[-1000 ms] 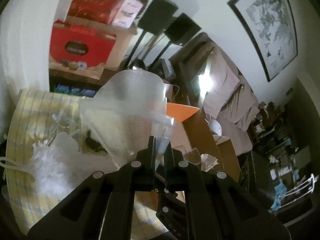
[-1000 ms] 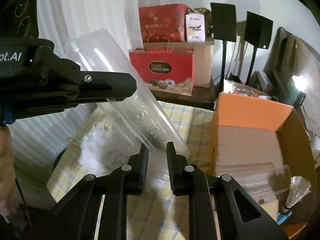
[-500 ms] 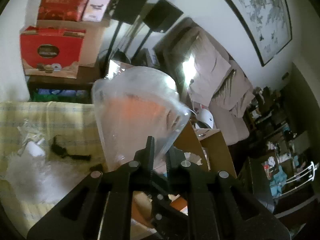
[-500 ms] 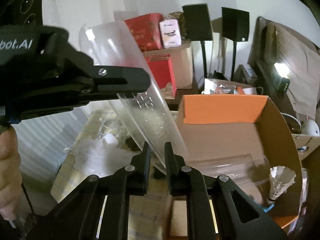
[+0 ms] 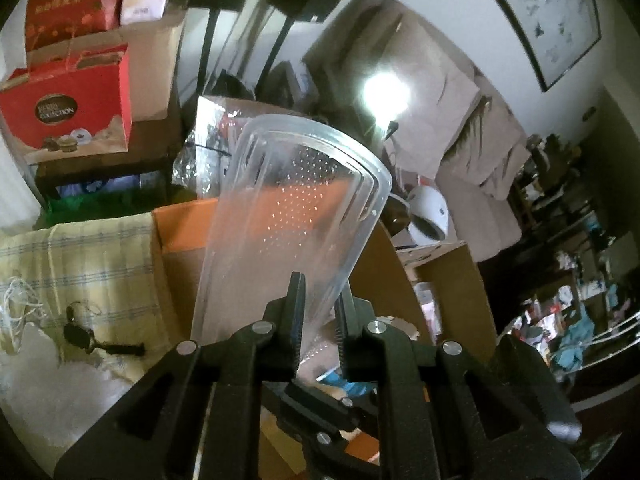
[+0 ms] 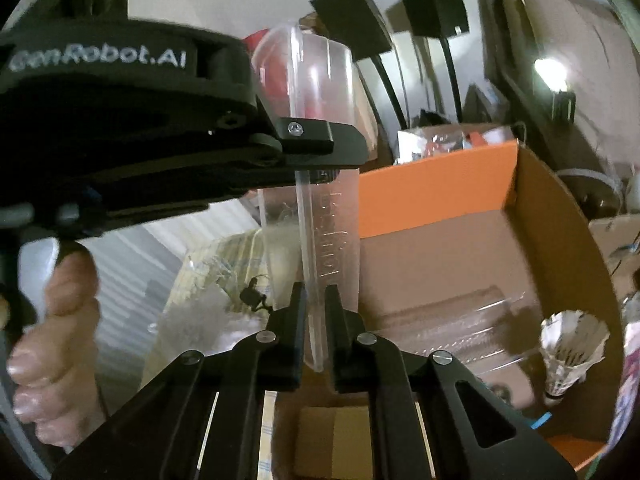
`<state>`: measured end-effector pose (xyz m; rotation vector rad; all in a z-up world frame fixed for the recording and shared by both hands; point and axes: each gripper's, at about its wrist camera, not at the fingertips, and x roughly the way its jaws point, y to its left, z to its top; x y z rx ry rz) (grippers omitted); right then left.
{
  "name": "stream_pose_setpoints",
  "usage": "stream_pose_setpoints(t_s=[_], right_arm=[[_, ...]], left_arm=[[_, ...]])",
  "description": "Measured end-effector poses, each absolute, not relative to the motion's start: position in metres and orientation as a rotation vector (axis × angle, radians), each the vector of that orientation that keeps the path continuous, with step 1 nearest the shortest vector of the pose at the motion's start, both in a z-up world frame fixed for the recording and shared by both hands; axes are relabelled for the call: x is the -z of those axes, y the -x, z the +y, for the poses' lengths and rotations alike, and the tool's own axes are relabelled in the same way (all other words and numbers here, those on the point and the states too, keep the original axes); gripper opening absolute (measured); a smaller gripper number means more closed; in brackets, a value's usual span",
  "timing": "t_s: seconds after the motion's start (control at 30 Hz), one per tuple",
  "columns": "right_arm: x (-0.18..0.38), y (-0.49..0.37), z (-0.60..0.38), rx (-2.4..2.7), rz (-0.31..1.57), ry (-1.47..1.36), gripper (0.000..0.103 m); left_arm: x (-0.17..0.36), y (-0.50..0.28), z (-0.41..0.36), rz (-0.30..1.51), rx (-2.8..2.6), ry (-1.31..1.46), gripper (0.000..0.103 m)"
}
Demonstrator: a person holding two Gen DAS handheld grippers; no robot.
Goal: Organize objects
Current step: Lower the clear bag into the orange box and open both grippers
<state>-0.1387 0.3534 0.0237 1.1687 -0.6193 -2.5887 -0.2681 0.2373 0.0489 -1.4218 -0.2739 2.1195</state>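
Two tongs share one clear plastic tray [image 5: 288,216]: my left gripper [image 5: 318,320] pinches its edge, jaws easing apart; my right gripper [image 6: 314,320] is tightening on it. It hangs over the orange box [image 6: 440,184]; lower it flat.

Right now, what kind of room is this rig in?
Probably a cluttered home living room: a sofa draped in a beige cover, a framed ink painting on the wall, and gift boxes stacked on a side table.
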Motion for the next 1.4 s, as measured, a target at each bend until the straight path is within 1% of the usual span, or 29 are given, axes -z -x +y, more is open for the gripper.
stream_pose_setpoints(t_s=[0.13, 0.2, 0.23, 0.27, 0.4, 0.6, 0.73, 0.9, 1.07, 1.13, 1.27, 1.33, 1.4], right_arm=[[-0.011, 0.147, 0.371, 2.517, -0.776, -1.192, 0.008], [-0.003, 0.149, 0.38, 2.485, -0.856, -1.208, 0.006], [0.001, 0.15, 0.384, 2.479, -0.885, -1.22, 0.006], [0.007, 0.152, 0.39, 2.463, -0.925, -1.233, 0.006], [0.027, 0.155, 0.405, 2.407, -1.054, -1.282, 0.005], [0.045, 0.152, 0.415, 2.344, -1.247, -1.326, 0.005], [0.059, 0.149, 0.423, 2.233, -1.459, -1.293, 0.005], [0.062, 0.142, 0.439, 2.161, -1.683, -1.196, 0.005], [0.057, 0.129, 0.451, 2.24, -1.792, -1.132, 0.005], [0.059, 0.122, 0.455, 2.249, -1.87, -1.09, 0.005], [0.066, 0.122, 0.456, 2.237, -2.0, -1.041, 0.007], [0.07, 0.127, 0.451, 2.226, -2.011, -1.061, 0.008], [0.069, 0.135, 0.444, 2.226, -1.985, -1.095, 0.008]], left_arm=[[-0.035, 0.28, 0.248, -0.267, -2.067, 1.47, 0.018], [-0.031, 0.281, 0.246, -0.288, -2.05, 1.472, 0.026], [-0.029, 0.279, 0.245, -0.285, -2.044, 1.467, 0.032], [-0.028, 0.278, 0.244, -0.281, -2.043, 1.465, 0.034], [-0.028, 0.272, 0.232, -0.276, -2.032, 1.443, 0.035], [-0.024, 0.261, 0.197, -0.319, -2.052, 1.425, 0.037], [-0.018, 0.254, 0.175, -0.36, -2.043, 1.422, 0.038], [-0.011, 0.246, 0.156, -0.379, -2.066, 1.412, 0.038], [-0.004, 0.24, 0.145, -0.387, -2.069, 1.415, 0.038], [-0.002, 0.237, 0.144, -0.379, -2.071, 1.416, 0.038], [-0.001, 0.23, 0.141, -0.355, -2.088, 1.407, 0.043], [-0.001, 0.228, 0.138, -0.347, -2.094, 1.405, 0.043], [-0.001, 0.226, 0.134, -0.342, -2.102, 1.405, 0.044]])
